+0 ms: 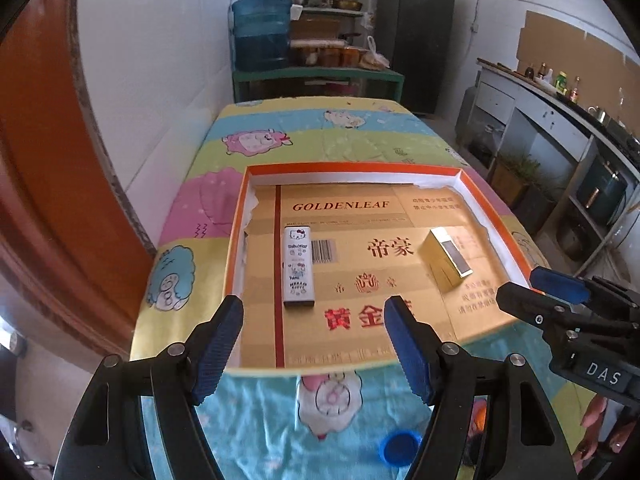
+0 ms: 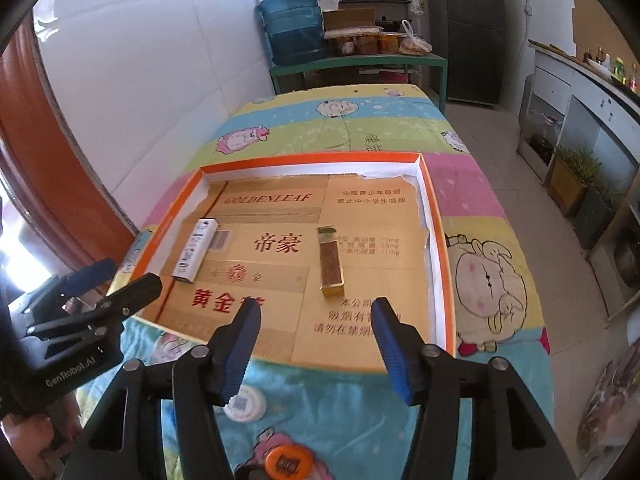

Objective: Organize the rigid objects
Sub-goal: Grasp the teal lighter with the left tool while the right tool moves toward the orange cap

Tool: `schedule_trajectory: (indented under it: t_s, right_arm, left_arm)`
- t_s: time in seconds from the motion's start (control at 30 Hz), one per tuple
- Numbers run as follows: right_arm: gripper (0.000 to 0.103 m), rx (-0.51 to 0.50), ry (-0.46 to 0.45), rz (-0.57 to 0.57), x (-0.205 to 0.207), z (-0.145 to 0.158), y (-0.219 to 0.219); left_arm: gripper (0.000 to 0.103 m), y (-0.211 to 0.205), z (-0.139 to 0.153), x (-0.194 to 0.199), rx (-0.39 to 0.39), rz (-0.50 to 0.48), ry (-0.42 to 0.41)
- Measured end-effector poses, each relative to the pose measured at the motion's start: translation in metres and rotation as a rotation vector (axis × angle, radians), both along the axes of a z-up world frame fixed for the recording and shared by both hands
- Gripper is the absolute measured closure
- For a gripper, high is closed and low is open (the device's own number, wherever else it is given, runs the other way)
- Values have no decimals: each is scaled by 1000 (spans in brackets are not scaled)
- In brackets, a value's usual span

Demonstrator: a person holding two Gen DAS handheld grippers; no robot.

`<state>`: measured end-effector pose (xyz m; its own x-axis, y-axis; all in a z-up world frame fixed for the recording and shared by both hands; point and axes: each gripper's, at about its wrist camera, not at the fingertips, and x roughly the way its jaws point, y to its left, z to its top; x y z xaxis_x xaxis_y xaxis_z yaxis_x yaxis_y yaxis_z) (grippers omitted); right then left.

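Observation:
A shallow orange-rimmed box (image 1: 496, 210) (image 2: 438, 216) lined with gold cardboard lies on the cartoon-print table cover. Inside it lie a white Hello Kitty case (image 1: 298, 266) (image 2: 196, 250) at the left and a gold box (image 1: 446, 258) (image 2: 330, 260) at the right. My left gripper (image 1: 316, 312) hovers open over the box's near edge, nothing between its blue pads. My right gripper (image 2: 316, 314) is open too, just short of the gold box and holding nothing. Each gripper shows in the other's view: the right gripper (image 1: 532, 288) at the right edge, the left gripper (image 2: 120, 276) at the left edge.
On the cover near me lie a blue cap (image 1: 400, 446), a white round lid (image 2: 245, 402) and an orange round object (image 2: 289, 460). A white wall runs along the left. Blue water jugs (image 1: 260, 32) and shelves stand beyond the table, a counter (image 1: 560, 108) to the right.

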<state>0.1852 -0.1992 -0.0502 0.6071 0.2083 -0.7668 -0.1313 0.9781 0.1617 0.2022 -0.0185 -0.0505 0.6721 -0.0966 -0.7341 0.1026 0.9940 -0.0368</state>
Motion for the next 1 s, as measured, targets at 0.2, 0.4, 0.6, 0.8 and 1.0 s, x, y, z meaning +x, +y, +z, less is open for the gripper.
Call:
schedule_trajectory:
  t_s: [0.2,0.4,0.6,0.8,1.0]
  right_arm:
    - [46,5,-16,-4,-24,10,3]
    - [46,5,-57,4,-55,22,8]
    - [46,4,-73,20,-83,26,13]
    - [46,-3,-83,16,-102,29,13]
    - [46,-2,-68,15,-122,24,9]
  left_arm:
    - [28,4,12,-27,-30,12,-15]
    - [28,7,23,-51,-53,8,-31]
    - [28,7,30,-74,-41,-4,-45]
    - [28,12,33,-96,-54,-13,-48]
    - [28,17,33,-116,-73,-24,-43]
